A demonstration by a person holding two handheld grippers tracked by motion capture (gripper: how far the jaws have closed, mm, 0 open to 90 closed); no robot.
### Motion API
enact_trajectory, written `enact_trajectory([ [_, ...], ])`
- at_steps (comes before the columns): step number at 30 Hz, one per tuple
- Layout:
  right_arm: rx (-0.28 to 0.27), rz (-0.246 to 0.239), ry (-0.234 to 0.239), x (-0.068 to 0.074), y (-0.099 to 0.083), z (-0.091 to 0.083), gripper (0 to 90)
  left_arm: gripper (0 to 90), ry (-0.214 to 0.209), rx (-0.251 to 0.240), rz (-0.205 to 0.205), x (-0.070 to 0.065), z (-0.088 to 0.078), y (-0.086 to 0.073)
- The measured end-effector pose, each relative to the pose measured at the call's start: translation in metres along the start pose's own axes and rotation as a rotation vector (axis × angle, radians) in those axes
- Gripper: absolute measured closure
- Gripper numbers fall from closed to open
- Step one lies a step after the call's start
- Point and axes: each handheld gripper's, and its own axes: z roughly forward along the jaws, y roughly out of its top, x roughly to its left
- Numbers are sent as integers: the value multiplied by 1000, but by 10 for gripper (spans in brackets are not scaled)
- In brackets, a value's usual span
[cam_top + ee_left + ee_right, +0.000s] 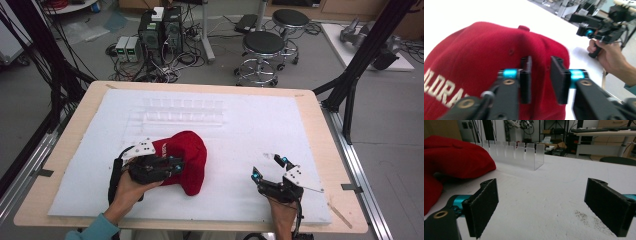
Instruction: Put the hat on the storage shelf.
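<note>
At the lower left of the high view, the left gripper (175,164) lies over the red cap (187,157), which rests on the white tabletop (250,125) a little left of centre. In the left gripper view its jaws stand a small way apart against the cap's crown, and the pads do not seem to press any fabric, so I judge that the step in hand is the taking hold or the letting go of the cap; which of the two, I cannot tell. A next grasp would call for a fold of cloth or the brim between the pads.

On the cap's front, pale letters read "OLORA", cut by the frame edge.

Behind the cap stands a clear rack (182,111).

At the lower right, the right gripper (270,167) has its jaws spread wide with nothing between them.
</note>
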Motion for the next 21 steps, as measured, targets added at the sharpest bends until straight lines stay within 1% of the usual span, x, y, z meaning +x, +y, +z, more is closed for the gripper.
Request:
enact_trajectory([
  [1, 0, -1, -1, 0, 0, 0, 110, 633, -8, -10, 34, -1, 0, 0],
  [2, 0, -1, 0, 0, 0, 0, 110, 534, -2, -9, 66, -1, -1, -1],
  [3, 0, 0, 0, 0, 0, 0, 110, 534, 17, -3, 89, -2, -2, -2],
  [4, 0, 0, 0, 0, 0, 0, 110, 478, 39, 23, 88, -3, -3, -2],
  [5, 0, -1, 0, 0, 0, 0, 110, 408, 43, 34, 70, -2, -4, -3],
  [6, 0, -2, 1, 0, 0, 0, 110, 365, 42, 31, 58, -1, -5, -3],
  [8, 0, -2, 0, 0, 0, 0, 110, 311, 29, 16, 71, 2, -10, -5],
  [9, -2, -4, -1, 0, 0, 0, 110, 301, 24, 13, 77, 3, -11, -5],
  [12, -2, -6, 0, 0, 0, 0, 110, 299, 29, 0, 103, 5, -16, -7],
  [13, 0, -2, 0, 0, 0, 0, 110, 294, 26, -3, 106, 6, -17, -7],
  [14, 0, -3, 0, 0, 0, 0, 110, 293, 31, -17, 106, 7, -19, -7],
  [15, 0, -3, 1, 0, 0, 0, 110, 269, 34, -34, 101, 8, -21, -7],
  [17, 1, -4, 0, 0, 0, 0, 110, 255, 42, -45, 101, 10, -25, -7],
  [18, -1, -6, 0, 0, 0, 0, 110, 254, 46, -58, 109, 12, -27, -7],
  [21, -2, -7, 0, 0, 0, 0, 110, 263, 45, -54, 119, 15, -34, -4],
])
